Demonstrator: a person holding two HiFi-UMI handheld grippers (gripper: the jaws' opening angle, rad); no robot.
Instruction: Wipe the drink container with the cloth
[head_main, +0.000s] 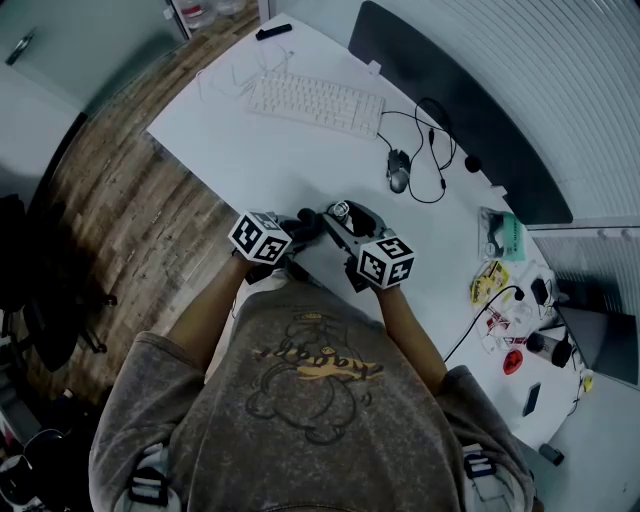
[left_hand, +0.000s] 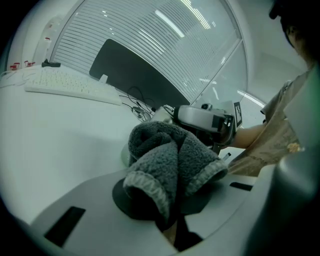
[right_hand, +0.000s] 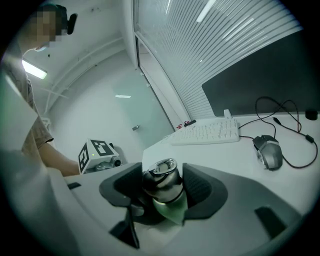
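Observation:
The drink container (right_hand: 163, 186) has a shiny metal lid and a pale green body. It stands upright between the pads of my right gripper (right_hand: 162, 194), which is shut on it. In the head view its lid (head_main: 340, 210) shows just ahead of the right gripper (head_main: 343, 222), near the desk's front edge. A dark grey fleece cloth (left_hand: 169, 160) is bunched in my left gripper (left_hand: 167, 192), which is shut on it. In the head view the cloth (head_main: 306, 222) sits right beside the container, on its left. Whether they touch is hidden.
On the white desk (head_main: 280, 170) lie a white keyboard (head_main: 315, 103), a mouse (head_main: 399, 170) with looping cables and a dark monitor (head_main: 460, 110). Small items are scattered at the right end (head_main: 505, 290). The wooden floor (head_main: 110, 230) lies to the left.

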